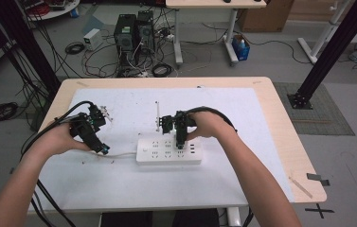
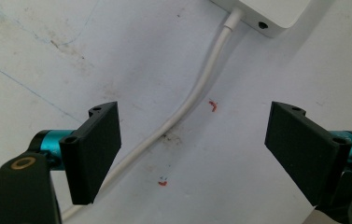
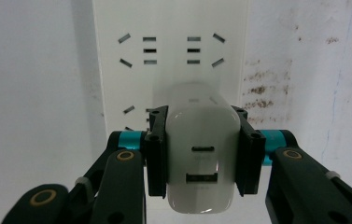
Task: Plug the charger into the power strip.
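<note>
1. The white charger is gripped tight by the right gripper, one black pad on each side. It is held just over the white power strip, at the strip's right part, near mid table.
2. The left gripper is spread wide w/ nothing in it. The strip's white cord lies on the mat between the jaws, not touched.
3. Risk: the pins may miss the slots. They are hidden under the charger, so aim can't be checked. A tilted push could bend them.
4. Risk: the strip isn't held down. A hard push could slide it, or tip it.
5. Risk: the smooth shell could slip in the pads if pressed off-centre.
6. The charger's port face, w/ 2 ports, is turned up to the right gripper's camera. Its plug end is prob. pointed down at the strip.
7. Its long axis is likely close to straight up-down.
</note>
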Available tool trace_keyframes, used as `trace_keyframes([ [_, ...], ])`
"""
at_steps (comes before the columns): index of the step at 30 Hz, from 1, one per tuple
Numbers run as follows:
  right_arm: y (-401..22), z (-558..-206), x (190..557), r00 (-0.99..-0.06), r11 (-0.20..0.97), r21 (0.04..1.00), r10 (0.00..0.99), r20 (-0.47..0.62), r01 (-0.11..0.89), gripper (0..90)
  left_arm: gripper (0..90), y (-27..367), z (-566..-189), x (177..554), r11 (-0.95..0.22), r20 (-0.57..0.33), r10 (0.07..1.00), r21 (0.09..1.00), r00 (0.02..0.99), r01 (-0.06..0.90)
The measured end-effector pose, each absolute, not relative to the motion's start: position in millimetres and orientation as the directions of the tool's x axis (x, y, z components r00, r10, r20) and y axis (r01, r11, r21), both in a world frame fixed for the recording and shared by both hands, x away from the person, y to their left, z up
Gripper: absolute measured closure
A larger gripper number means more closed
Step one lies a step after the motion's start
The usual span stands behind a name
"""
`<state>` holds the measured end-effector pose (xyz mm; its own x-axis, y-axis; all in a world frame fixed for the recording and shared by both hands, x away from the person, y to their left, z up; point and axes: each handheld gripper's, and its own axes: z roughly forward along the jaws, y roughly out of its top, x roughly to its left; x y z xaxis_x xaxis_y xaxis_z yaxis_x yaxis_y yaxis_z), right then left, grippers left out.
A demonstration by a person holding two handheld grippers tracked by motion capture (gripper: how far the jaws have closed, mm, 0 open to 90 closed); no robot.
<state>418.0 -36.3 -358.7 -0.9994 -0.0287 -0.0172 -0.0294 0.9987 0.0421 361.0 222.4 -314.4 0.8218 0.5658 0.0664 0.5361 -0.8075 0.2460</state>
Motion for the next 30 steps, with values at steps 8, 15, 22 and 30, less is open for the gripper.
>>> trace_keyframes([
  [8, -35.7, -360.1, 418.0, -1.0, 0.999, 0.037, -0.016, -0.019, -0.016, 63.2, 18.5, 223.2, -319.5, 364.2, -0.809, 0.055, 0.565, 0.235, 0.824, 0.539],
  [15, -37.2, -364.2, 414.5, -0.999, 0.998, 0.056, -0.028, -0.044, -0.03, 63.3, 18.5, 218.6, -321.1, 364.1, -0.809, 0.054, 0.562, 0.242, 0.825, 0.535],
  [22, -47.0, -366.6, 418.5, -1.0, 0.989, 0.146, -0.021, -0.022, -0.024, 62.6, 18.5, 217.7, -320.6, 364.8, -0.812, 0.055, 0.556, 0.247, 0.829, 0.529],
  [30, -76.7, -346.8, 434.3, -0.974, 0.936, 0.27, 0.212, 0.084, 0.227, 26.4, 18.5, 215.6, -320.1, 369.4, -0.815, 0.059, 0.547, 0.266, 0.835, 0.515],
])
